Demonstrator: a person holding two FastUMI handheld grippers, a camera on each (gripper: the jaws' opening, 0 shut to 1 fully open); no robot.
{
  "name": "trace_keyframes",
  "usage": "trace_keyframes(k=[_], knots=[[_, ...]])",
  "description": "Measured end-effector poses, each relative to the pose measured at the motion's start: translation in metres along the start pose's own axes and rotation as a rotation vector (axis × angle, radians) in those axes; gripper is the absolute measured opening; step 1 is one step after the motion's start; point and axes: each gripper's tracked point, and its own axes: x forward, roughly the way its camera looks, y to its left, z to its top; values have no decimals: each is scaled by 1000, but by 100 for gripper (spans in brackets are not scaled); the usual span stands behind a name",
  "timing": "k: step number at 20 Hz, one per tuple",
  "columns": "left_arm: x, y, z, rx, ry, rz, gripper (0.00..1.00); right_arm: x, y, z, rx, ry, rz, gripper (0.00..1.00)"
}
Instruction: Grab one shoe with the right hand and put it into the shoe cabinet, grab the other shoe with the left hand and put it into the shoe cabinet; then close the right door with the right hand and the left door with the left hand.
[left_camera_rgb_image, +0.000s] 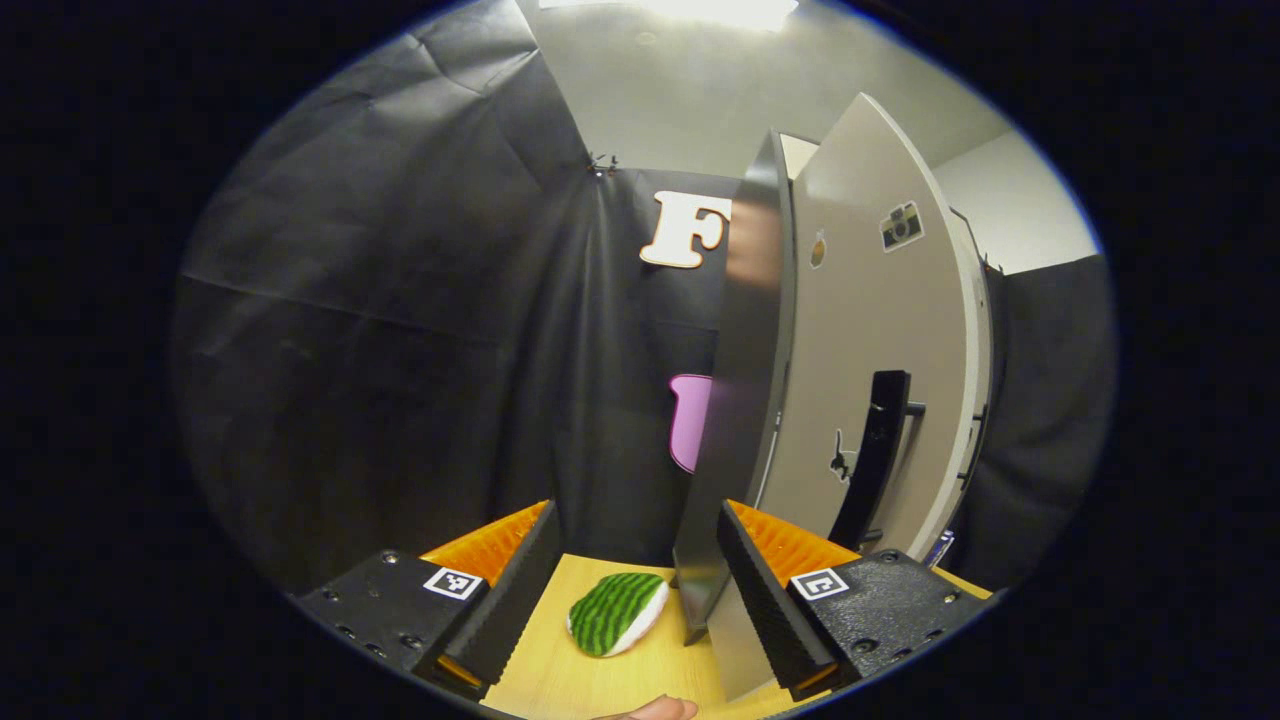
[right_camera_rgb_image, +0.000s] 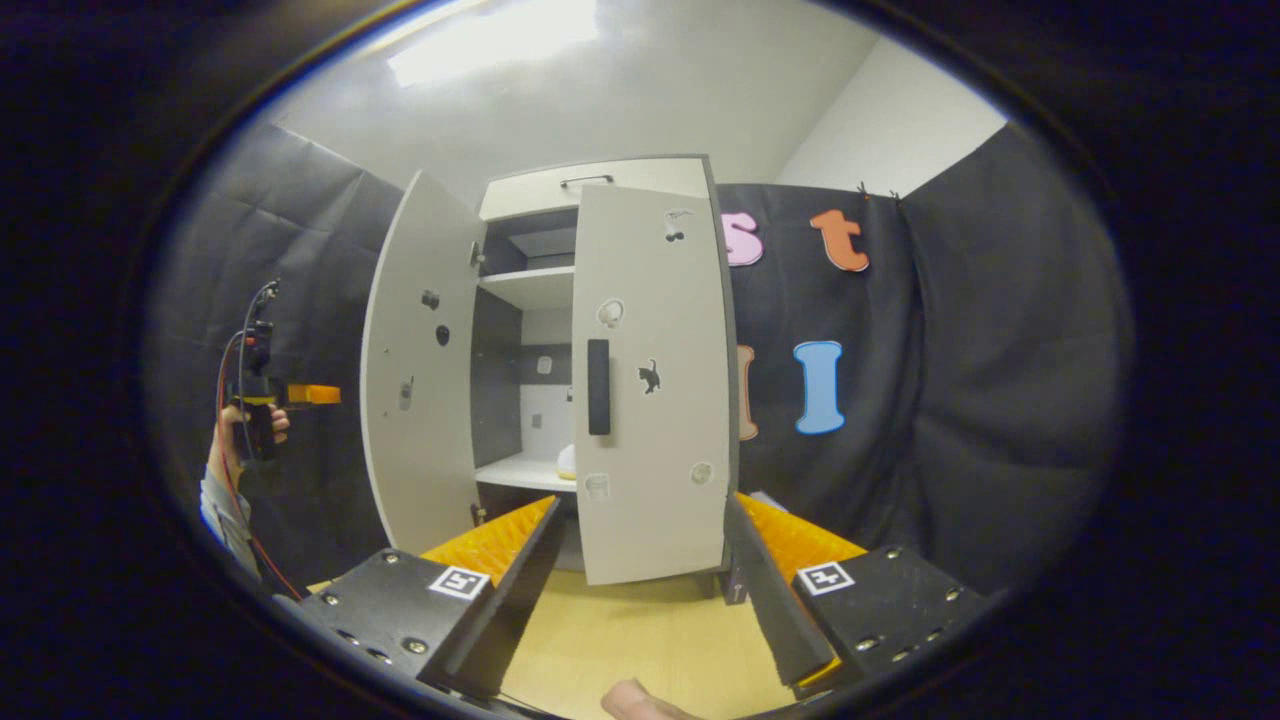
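Grey laminate, seen edge-on, is the left door (left_camera_rgb_image: 735, 400), standing just ahead of the left gripper (left_camera_rgb_image: 635, 580), whose jaws are apart and empty; the door's free edge lies near the inner face of the right-hand finger, though contact cannot be confirmed from this angle. The right gripper (right_camera_rgb_image: 640, 575) is likewise spread wide and holds nothing, facing the right door (right_camera_rgb_image: 655, 390), which appears swung most of the way shut. Through the remaining gap a pale shoe (right_camera_rgb_image: 566, 462) rests on the lower shelf (right_camera_rgb_image: 520, 470) of the shoe cabinet (right_camera_rgb_image: 590, 185); a second shoe cannot be made out there. A green striped item (left_camera_rgb_image: 618, 612) lies on the wooden table (left_camera_rgb_image: 560, 680) between the left fingers. Judgement: the left door is a stiff, light panel that swings freely, best pushed flat near its free edge, not pinched. The black handle (right_camera_rgb_image: 598, 386) offers an alternative hold.
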Motion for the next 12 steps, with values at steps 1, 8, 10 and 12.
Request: trace_keyframes(k=[1, 8, 10, 12], knots=[[2, -8, 1, 3, 10, -16, 96, -2, -3, -2, 1, 5, -3, 96], [10, -56, 1, 20, 45, -79, 94, -16, -21, -4, 3, -17, -18, 94], [9, -59, 5, 70, 26, -15, 92, -21, -26, -5, 12, -28, -16, 94], [8, -60, 7, 123, 12, 26, 92, -23, -31, -5, 24, -37, -24, 94]])
